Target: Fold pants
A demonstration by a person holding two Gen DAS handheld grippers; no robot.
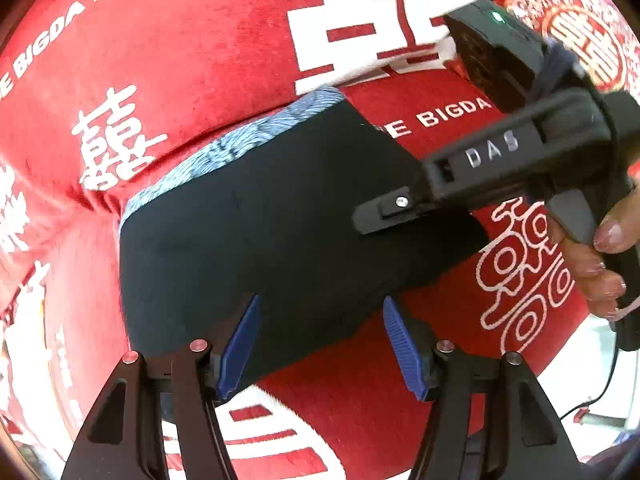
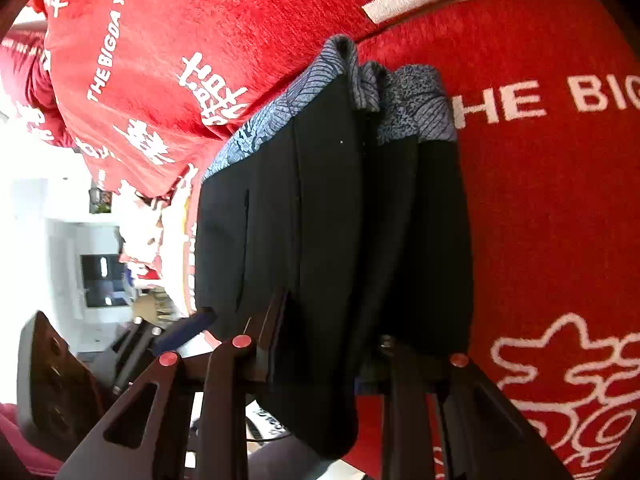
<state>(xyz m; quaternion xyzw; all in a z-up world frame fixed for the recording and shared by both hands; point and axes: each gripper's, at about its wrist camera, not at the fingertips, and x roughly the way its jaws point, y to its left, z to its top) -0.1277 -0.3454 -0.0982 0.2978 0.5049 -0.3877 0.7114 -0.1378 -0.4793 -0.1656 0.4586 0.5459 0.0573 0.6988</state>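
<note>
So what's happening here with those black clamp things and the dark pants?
A person is folding dark pants on a red printed blanket, holding a gripper in each hand. The right gripper is clamped on a bunched edge of the pants. The left gripper is open just above the near edge, holding nothing.

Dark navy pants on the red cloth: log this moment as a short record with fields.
garment: dark navy pants with a blue patterned waistband, folded into a compact rectangle
surface: red cloth with white lettering, lying under the pants
left gripper: open, blue ribbed fingers spread over the near edge of the pants, holding nothing
right gripper: fabric bunched between its fingers at the pants' edge; whether it is clamped cannot be told
waistband layers: stacked at the far end in the right wrist view
</note>
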